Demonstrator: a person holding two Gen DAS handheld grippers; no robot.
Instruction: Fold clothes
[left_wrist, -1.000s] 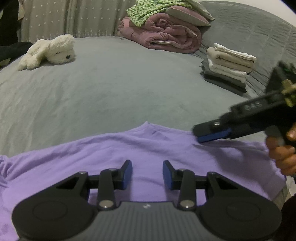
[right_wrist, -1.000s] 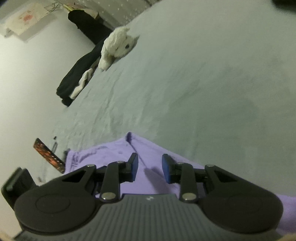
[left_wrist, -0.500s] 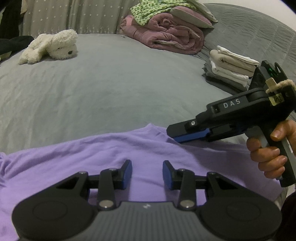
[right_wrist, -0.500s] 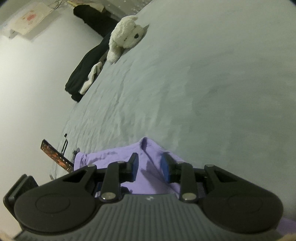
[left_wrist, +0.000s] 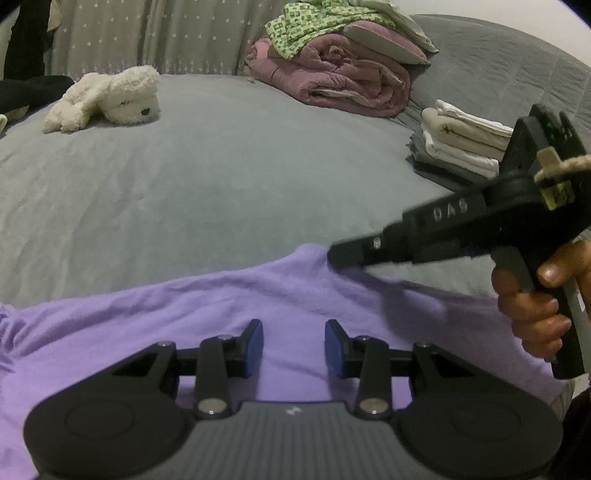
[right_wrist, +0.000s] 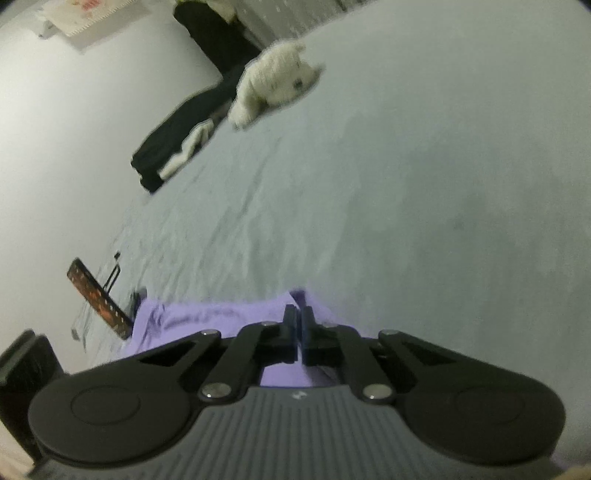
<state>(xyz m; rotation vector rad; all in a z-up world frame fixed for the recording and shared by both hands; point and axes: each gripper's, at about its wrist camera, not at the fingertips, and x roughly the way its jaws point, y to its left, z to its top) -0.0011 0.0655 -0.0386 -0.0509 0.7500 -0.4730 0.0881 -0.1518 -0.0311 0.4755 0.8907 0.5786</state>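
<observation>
A purple garment (left_wrist: 221, 306) lies spread across the near part of the grey bed (left_wrist: 229, 177). My left gripper (left_wrist: 293, 345) is open and empty, hovering over the garment's middle. My right gripper (right_wrist: 299, 321) is shut on the garment's far edge (right_wrist: 295, 297); the cloth (right_wrist: 207, 314) sits pinched between its pads. In the left wrist view the right gripper (left_wrist: 334, 254) comes in from the right, its tip at the garment's raised far edge.
A white plush toy (left_wrist: 107, 98) lies at the far left of the bed. A pink rolled blanket with green cloth (left_wrist: 332, 70) sits at the back. A stack of folded clothes (left_wrist: 461, 144) is at the right. Dark clothes (right_wrist: 184, 136) lie by the wall.
My right gripper has closed on the garment's far edge; it was open half a second ago. The left gripper has stayed open over the garment.
</observation>
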